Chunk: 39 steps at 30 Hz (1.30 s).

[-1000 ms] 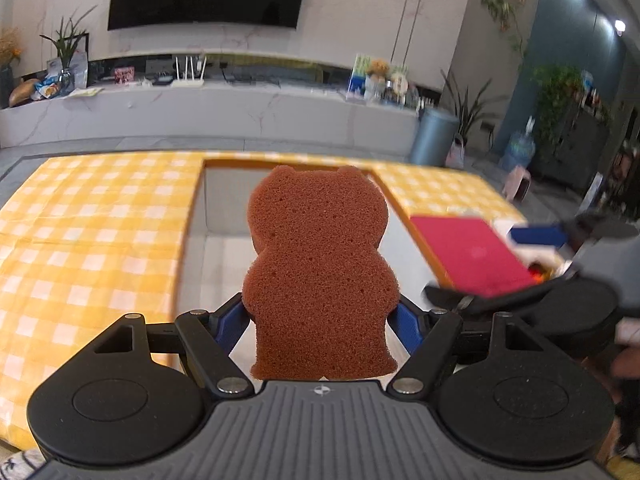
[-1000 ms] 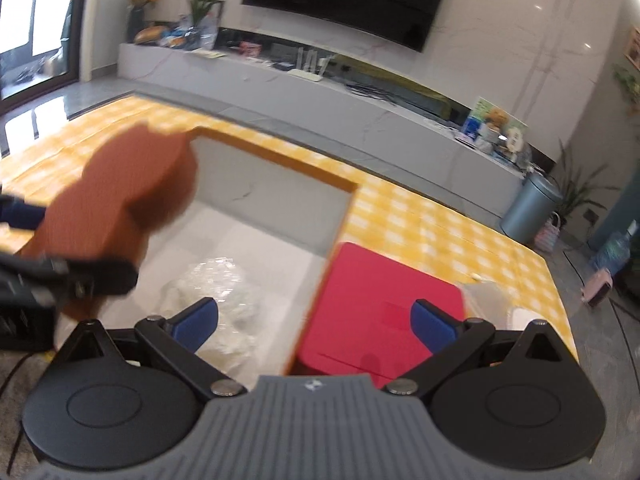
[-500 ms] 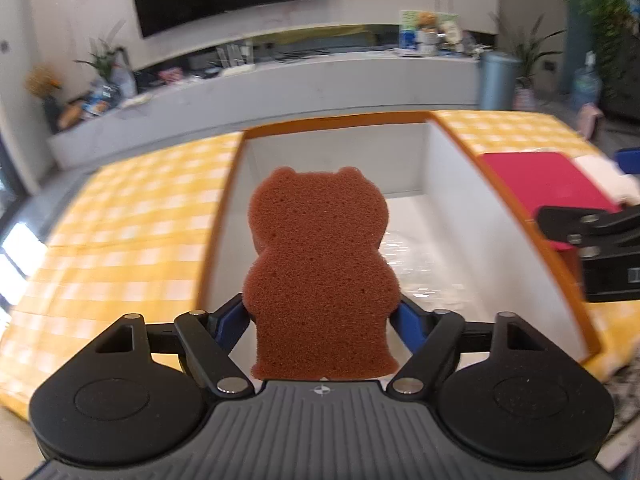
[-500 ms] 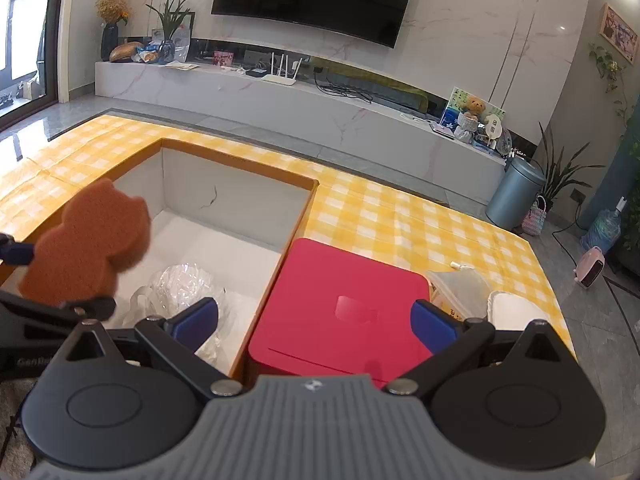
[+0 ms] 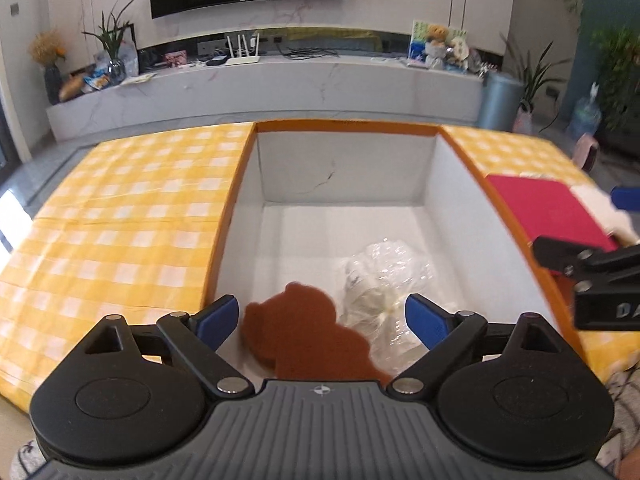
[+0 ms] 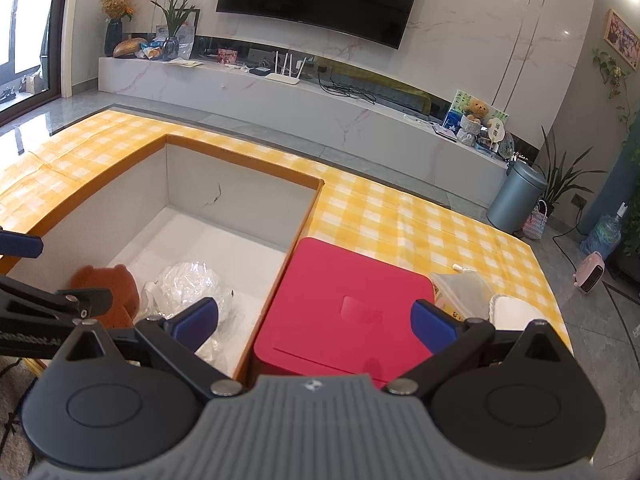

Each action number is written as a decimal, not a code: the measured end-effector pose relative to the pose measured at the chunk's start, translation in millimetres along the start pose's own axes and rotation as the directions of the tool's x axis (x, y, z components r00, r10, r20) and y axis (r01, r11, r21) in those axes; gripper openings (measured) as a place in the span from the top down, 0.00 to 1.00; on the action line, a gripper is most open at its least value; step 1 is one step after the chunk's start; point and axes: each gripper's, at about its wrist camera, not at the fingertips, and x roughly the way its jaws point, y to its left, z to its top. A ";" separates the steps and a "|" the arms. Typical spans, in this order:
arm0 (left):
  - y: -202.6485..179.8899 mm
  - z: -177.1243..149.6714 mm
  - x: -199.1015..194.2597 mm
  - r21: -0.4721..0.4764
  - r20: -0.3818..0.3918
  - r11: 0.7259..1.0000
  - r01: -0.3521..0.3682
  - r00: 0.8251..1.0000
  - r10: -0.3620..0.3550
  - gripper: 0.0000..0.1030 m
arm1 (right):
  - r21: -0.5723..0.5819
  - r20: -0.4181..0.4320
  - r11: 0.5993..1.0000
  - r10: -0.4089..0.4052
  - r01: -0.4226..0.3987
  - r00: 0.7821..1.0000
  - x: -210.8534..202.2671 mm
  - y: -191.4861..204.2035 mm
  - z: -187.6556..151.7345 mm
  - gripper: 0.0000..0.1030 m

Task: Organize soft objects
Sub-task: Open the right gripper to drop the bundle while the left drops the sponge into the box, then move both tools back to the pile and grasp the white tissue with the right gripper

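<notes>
We find the left gripper (image 5: pixel 320 318) just spread, bear sponge (image 5: pixel 310 330) released below into the box (image 5: pixel 452 200); right gripper (image 6: pixel 314 322) gapes empty, and should next fetch from beyond the red lid (image 6: pixel 348 304).

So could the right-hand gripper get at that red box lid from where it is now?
Probably yes. The right gripper is open and empty, pointing down at the red lid, which lies bare on top with nothing between them. The left gripper is off over the white bin.
</notes>
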 end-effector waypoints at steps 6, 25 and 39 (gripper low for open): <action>4.0 2.6 -2.5 -0.012 0.015 1.000 -0.004 1.000 0.004 0.00 | 0.008 0.008 1.000 0.019 -0.019 1.000 0.0 0.6 -0.1 0.02; 5.1 10.0 -29.8 -0.065 0.112 0.998 0.018 0.994 -0.010 0.00 | 0.025 0.035 0.993 0.111 -0.112 0.993 -13.3 0.9 5.8 0.03; -32.8 24.1 -57.7 -0.025 0.180 0.993 0.116 0.978 -0.110 0.00 | 0.163 0.150 0.986 -0.004 -0.021 0.989 -65.8 -78.0 -5.3 0.03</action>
